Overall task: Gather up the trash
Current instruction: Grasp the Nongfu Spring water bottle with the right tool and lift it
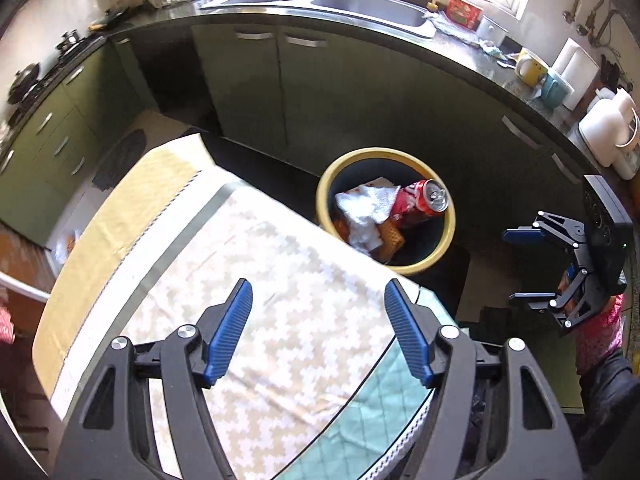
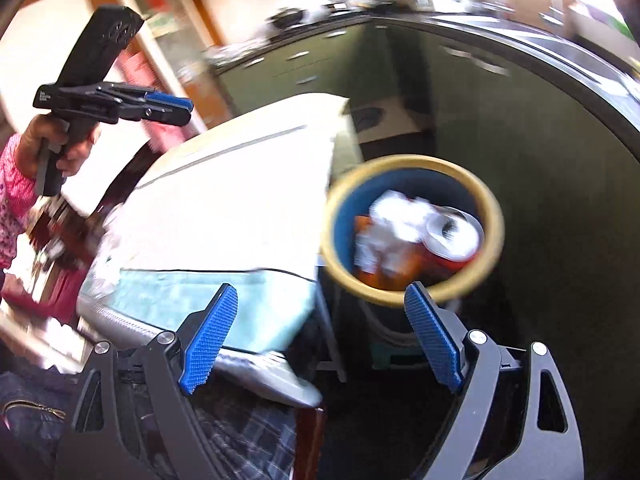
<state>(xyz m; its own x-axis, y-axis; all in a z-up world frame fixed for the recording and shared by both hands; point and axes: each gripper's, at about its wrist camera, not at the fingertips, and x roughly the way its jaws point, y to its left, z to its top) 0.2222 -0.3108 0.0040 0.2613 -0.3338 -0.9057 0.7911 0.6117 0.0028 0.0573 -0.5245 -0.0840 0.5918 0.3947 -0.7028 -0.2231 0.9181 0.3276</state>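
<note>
Now | bin [image 1: 448,240]: red can [image 1: 420,200], white paper [image 1: 368,208] inside | both hand-held grippers [image 1: 318,328] [image 2: 320,336] wide, empty

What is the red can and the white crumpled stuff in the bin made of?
The can looks like thin shiny metal: its silver top with the opening glints. The white stuff is probably soft paper tissue, matte and wrinkled. The bin seems plastic, with a smooth yellow rim.

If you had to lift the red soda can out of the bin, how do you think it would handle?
The red aluminium soda can looks opened, so probably empty and light. Its thin wall may dent under a firm squeeze. It leans on crumpled white paper in the yellow-rimmed bin, so it might slide or roll once nudged.
</note>
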